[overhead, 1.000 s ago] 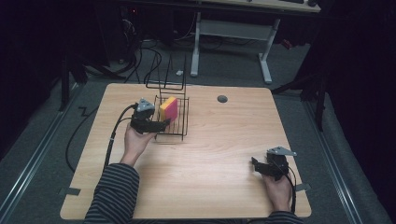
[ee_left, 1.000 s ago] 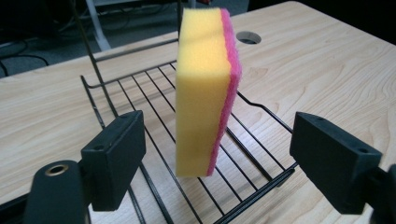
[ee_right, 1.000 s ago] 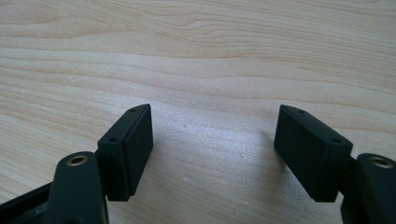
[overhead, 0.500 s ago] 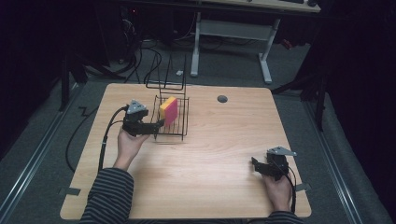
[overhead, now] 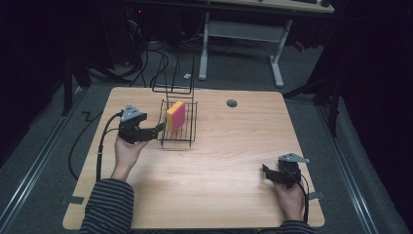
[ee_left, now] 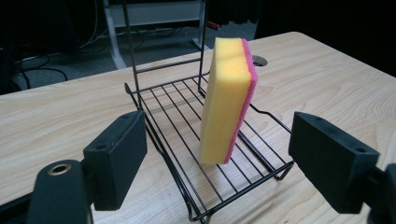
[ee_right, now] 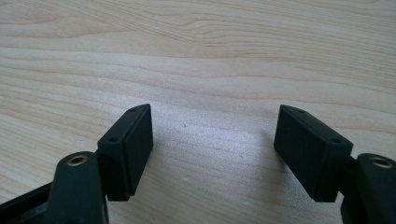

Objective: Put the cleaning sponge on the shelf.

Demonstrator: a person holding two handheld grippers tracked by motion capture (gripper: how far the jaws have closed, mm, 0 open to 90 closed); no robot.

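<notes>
Sponge: one, yellow with a pink layer, standing on edge inside the wire rack, leaning against the rack's upright back frame; its far pink face is mostly hidden in the left gripper view.
Wire rack: one, black, at the desk's rear left; near corner cut off below that view.
Left gripper: one, fingers released, spread wide just before the rack, touching nothing.
Right gripper: one, fingers released, over bare desk at front right, well apart from the rack.
</notes>
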